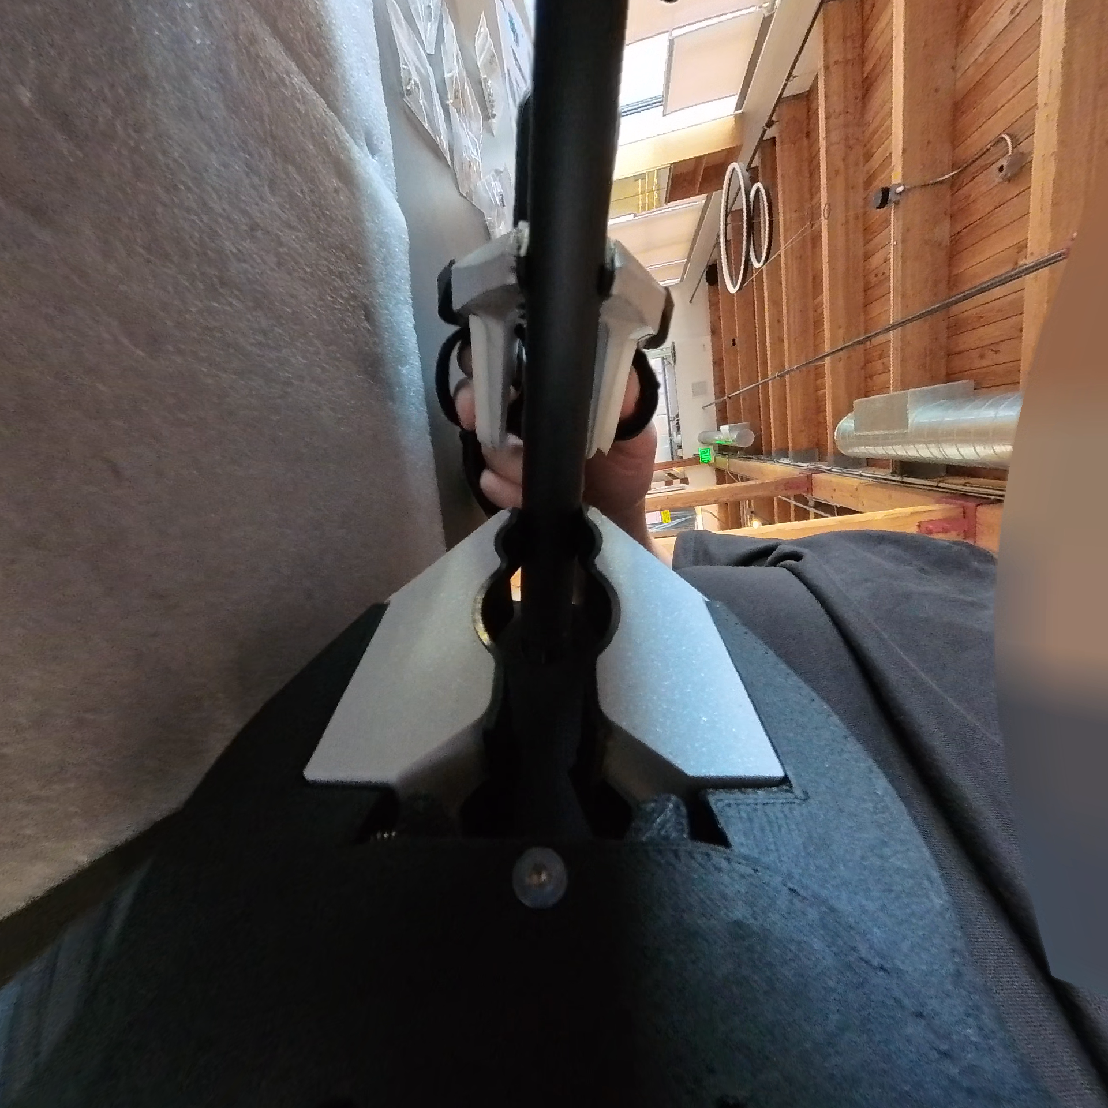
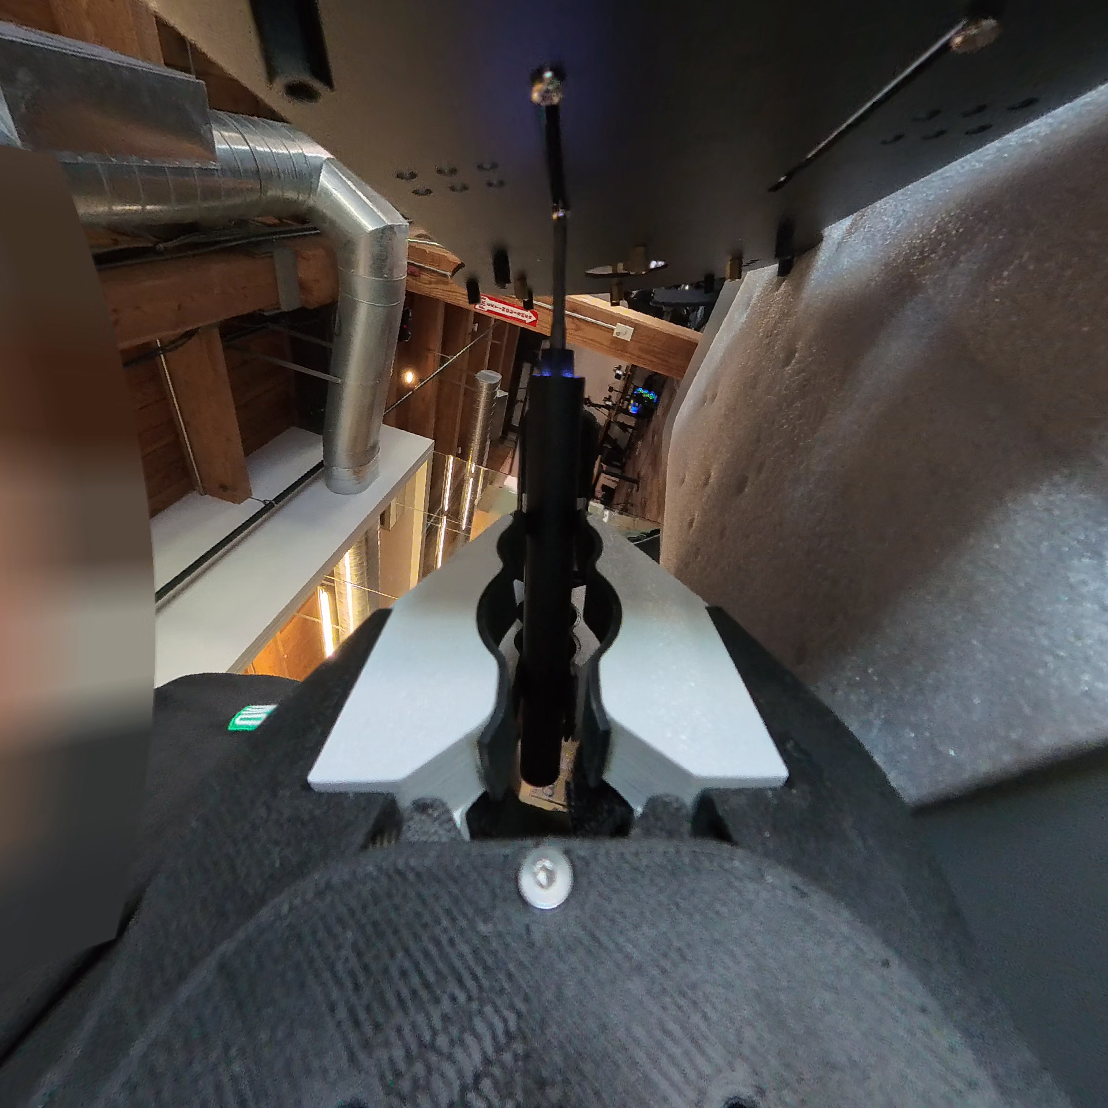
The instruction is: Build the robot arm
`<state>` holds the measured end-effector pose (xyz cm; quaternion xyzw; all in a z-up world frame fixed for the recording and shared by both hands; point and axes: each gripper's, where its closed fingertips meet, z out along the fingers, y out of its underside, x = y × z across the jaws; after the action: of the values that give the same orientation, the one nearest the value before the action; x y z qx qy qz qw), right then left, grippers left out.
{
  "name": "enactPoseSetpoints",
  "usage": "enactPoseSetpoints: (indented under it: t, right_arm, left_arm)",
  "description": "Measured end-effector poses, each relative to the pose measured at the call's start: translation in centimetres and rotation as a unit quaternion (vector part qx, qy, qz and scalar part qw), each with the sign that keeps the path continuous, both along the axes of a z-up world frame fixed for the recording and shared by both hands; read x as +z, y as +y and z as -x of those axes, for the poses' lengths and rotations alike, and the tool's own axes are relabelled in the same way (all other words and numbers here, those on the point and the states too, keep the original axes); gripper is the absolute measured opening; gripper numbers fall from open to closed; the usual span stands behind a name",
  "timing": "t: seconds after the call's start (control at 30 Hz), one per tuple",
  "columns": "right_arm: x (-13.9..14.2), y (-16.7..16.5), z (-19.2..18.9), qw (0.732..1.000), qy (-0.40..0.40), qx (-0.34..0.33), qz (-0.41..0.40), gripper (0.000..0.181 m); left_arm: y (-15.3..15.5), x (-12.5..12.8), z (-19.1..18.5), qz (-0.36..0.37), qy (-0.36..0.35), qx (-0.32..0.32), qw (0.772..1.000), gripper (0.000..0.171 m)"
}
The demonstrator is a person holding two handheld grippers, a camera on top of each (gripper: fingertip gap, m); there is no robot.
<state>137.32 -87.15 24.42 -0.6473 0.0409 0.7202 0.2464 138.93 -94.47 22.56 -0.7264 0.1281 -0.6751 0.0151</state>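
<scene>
My left gripper [image 1: 548,524] is shut on a thick black rod [image 1: 569,240] that runs straight ahead and out of the top of the view. Farther along, the other gripper's silver fingers [image 1: 488,372] stand on either side of the same rod, with a hand [image 1: 617,473] behind them. My right gripper [image 2: 551,530] is shut on a black power screwdriver [image 2: 548,479] with a blue light at its nose. Its thin bit [image 2: 562,282] lines up with a long black screw [image 2: 547,84] with a silver head against a dark drilled panel [image 2: 689,150].
Grey-white foam sheet [image 1: 180,360] fills the left of the left wrist view, and shows to the right in the right wrist view [image 2: 899,479]. A person's dark shirt [image 1: 869,689] is close on the right. A second long screw [image 2: 971,30] lies by the panel. Silver ducts [image 2: 360,300] and wooden beams lie beyond. The grippers' ends are close to 7 cm from one another.
</scene>
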Motion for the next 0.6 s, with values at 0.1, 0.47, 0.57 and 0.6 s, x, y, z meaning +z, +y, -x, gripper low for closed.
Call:
enactPoseSetpoints:
  t: [0.1, 0.47, 0.57, 0.6]
  right_arm:
    - [-0.1, 0.1, 0.0, 1.000, 0.004, 0.000, -0.005, 0.015]
    - [-0.6, 0.4, 0.2, 1.000, -0.009, 0.001, 0.007, 0.015]
    - [-0.5, 0.4, 0.1, 1.000, -0.005, 0.004, 0.004, 0.015]
    - [-0.3, 0.4, 0.1, 1.000, 0.002, 0.004, 0.002, 0.019]
  left_arm:
    - [0.0, -0.1, 0.0, -0.003, 0.000, -0.002, 1.000, 0.017]
    - [0.5, -1.3, 0.3, -0.010, 0.019, 0.003, 1.000, 0.018]
    - [0.5, -1.2, 0.2, -0.009, 0.014, 0.001, 1.000, 0.018]
    - [0.4, -1.2, 0.2, -0.010, 0.014, 0.000, 1.000, 0.018]
